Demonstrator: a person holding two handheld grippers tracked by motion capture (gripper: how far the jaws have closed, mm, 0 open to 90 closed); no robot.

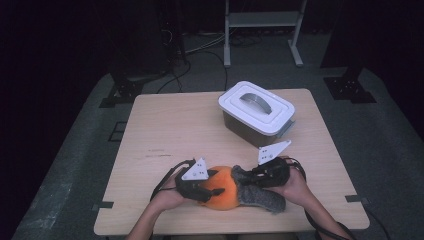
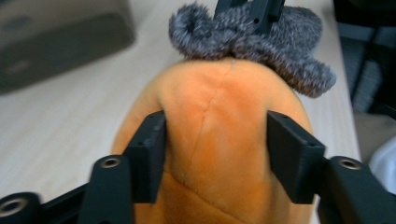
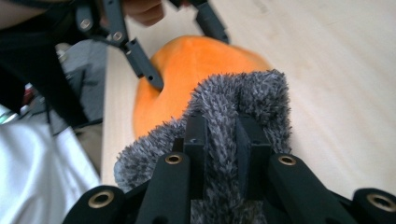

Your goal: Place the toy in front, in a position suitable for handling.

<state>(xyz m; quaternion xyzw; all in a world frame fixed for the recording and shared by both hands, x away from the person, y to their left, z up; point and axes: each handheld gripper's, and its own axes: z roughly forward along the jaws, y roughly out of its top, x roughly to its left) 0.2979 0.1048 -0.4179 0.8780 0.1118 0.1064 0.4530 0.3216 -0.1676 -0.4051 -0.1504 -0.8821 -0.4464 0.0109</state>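
An orange plush toy (image 1: 225,192) with a grey fuzzy end (image 1: 262,197) lies near the front edge of the wooden table (image 1: 165,130). My left gripper (image 1: 212,190) squeezes the orange body (image 2: 219,93) from both sides, and its jaws (image 2: 217,126) dent the fabric. My right gripper (image 1: 247,177) is shut on the grey fuzzy part (image 3: 252,93), with a fold of fur pinched between its jaws (image 3: 222,123). In the right gripper view, the left gripper (image 3: 187,58) presses into the orange body (image 3: 196,60). The grey fur (image 2: 289,56) lies beyond the orange in the left gripper view.
A white lidded container (image 1: 256,107) with a grey handle stands at the back right of the table, and appears blurred in the left gripper view (image 2: 56,42). Bare wood lies between it and the toy. Hands hold both grippers at the front edge.
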